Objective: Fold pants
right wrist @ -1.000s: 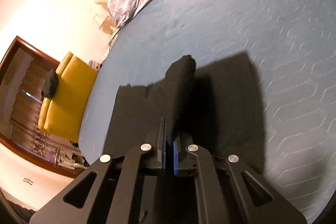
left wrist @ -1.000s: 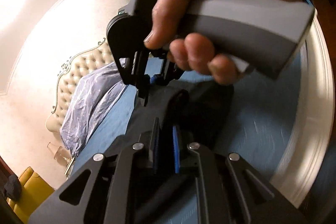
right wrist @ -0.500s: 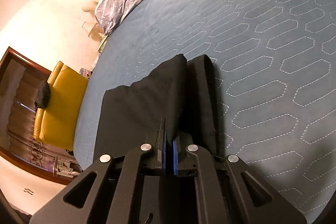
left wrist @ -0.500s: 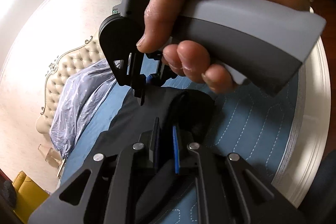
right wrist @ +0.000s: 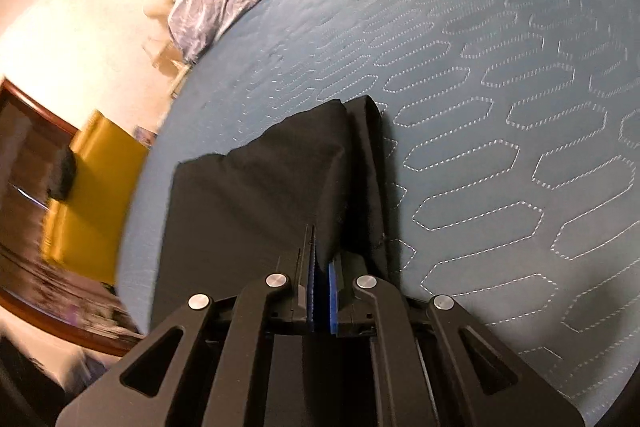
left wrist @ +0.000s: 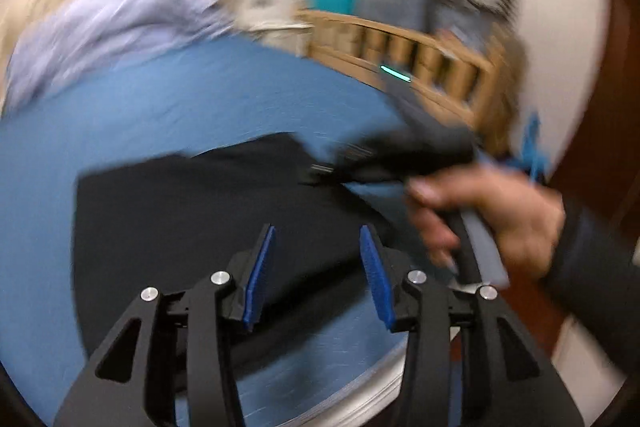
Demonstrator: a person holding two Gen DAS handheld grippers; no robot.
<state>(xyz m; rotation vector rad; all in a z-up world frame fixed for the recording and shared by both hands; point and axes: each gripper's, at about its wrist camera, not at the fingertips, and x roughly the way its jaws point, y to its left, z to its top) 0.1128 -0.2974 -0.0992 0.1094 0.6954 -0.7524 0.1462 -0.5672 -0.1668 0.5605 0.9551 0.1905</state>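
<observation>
While the right gripper (right wrist: pixel 322 301) clamped a raised edge of the black pants (right wrist: pixel 256 199), the left gripper (left wrist: pixel 316 275) hung spread and empty.
Pants lay ahead of both tools on the blue quilt (right wrist: pixel 500 107); that pinch likely steadied the fold.

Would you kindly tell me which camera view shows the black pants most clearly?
The right wrist view: the black pants are sharp there, a raised fold pinched in the right gripper. The left wrist view is motion-blurred, showing them only as a dark sheet on the blue quilt.
</observation>
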